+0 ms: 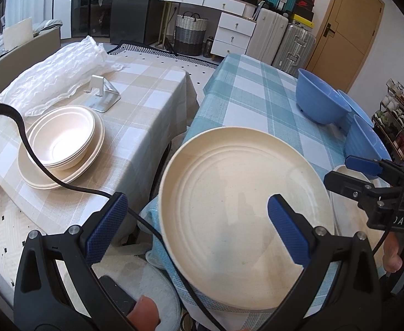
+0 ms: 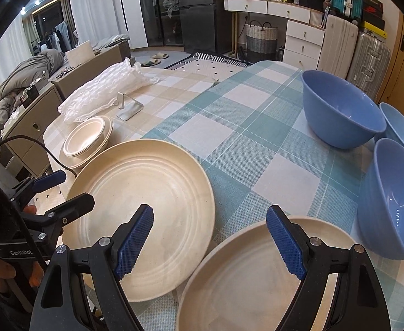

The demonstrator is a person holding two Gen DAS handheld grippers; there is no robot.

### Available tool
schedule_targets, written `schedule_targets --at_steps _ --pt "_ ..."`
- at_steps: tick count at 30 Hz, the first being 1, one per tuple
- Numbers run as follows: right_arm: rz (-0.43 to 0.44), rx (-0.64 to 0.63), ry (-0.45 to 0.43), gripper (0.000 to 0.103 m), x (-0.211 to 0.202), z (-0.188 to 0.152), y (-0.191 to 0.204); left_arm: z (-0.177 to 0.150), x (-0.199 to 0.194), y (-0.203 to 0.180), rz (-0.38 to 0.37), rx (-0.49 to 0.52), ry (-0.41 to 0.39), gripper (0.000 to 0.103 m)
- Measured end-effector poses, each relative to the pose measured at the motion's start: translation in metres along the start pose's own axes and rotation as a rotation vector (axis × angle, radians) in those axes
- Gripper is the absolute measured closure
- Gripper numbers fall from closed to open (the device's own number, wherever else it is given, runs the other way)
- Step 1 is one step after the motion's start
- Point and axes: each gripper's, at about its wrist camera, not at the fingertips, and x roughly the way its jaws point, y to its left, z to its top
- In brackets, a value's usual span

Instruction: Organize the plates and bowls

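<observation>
Two cream plates lie on the blue checked table point(image 2: 257, 138): one point(image 1: 243, 209) point(image 2: 144, 207) at its left front corner, overhanging the edge, and one point(image 2: 257, 275) point(image 1: 348, 193) to its right. Three blue bowls point(image 2: 340, 110) point(image 1: 320, 99) stand at the right. A stack of cream bowls on cream plates point(image 1: 61, 143) point(image 2: 87, 139) sits on the beige checked table point(image 1: 135, 115). My left gripper point(image 1: 193, 229) is open, its jaws straddling the left plate's near-left rim. My right gripper point(image 2: 210, 237) is open above the gap between the two plates.
A bubble-wrap bundle point(image 1: 55, 74) and a metal stand point(image 1: 102, 96) lie behind the cream stack. A gap separates the two tables. A black cable point(image 1: 36, 162) crosses in front of the stack. Drawers, suitcases and a basket stand behind.
</observation>
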Motion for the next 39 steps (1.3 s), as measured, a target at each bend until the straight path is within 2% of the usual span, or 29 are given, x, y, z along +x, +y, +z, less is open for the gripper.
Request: schedule_targets --at_steps 5,14,22,25,27,32,34,35,36,39 --pt "0.008 -0.012 0.014 0.017 0.009 0.003 0.002 0.000 0.005 0.013 0.014 -0.023 0.011 0.002" --pt "0.025 -0.052 0.039 0.017 0.024 0.007 0.010 -0.004 0.016 0.018 -0.037 -0.039 0.040 0.003" --pt "0.018 -0.106 0.088 0.027 0.040 0.009 0.020 -0.005 0.025 0.017 -0.027 -0.042 0.062 0.010" --pt "0.033 -0.104 0.112 0.035 0.047 0.008 0.021 -0.006 0.028 0.018 -0.023 -0.038 0.070 0.013" --pt "0.030 -0.104 0.123 0.041 0.050 0.007 0.021 -0.007 0.031 0.017 -0.022 -0.034 0.077 0.021" --pt "0.011 -0.105 0.135 0.054 0.055 0.007 0.023 -0.006 0.032 0.018 -0.008 -0.034 0.071 0.034" --pt "0.002 -0.105 0.133 0.058 0.056 0.007 0.022 -0.005 0.033 0.020 -0.002 -0.035 0.071 0.042" --pt "-0.003 -0.104 0.132 0.060 0.056 0.007 0.022 -0.005 0.034 0.020 -0.005 -0.037 0.076 0.052" --pt "-0.008 -0.100 0.131 0.064 0.056 0.007 0.021 -0.006 0.036 0.020 -0.002 -0.035 0.085 0.056" --pt "-0.017 -0.081 0.133 0.073 0.056 0.009 0.018 -0.006 0.035 0.018 0.011 -0.023 0.079 0.057"
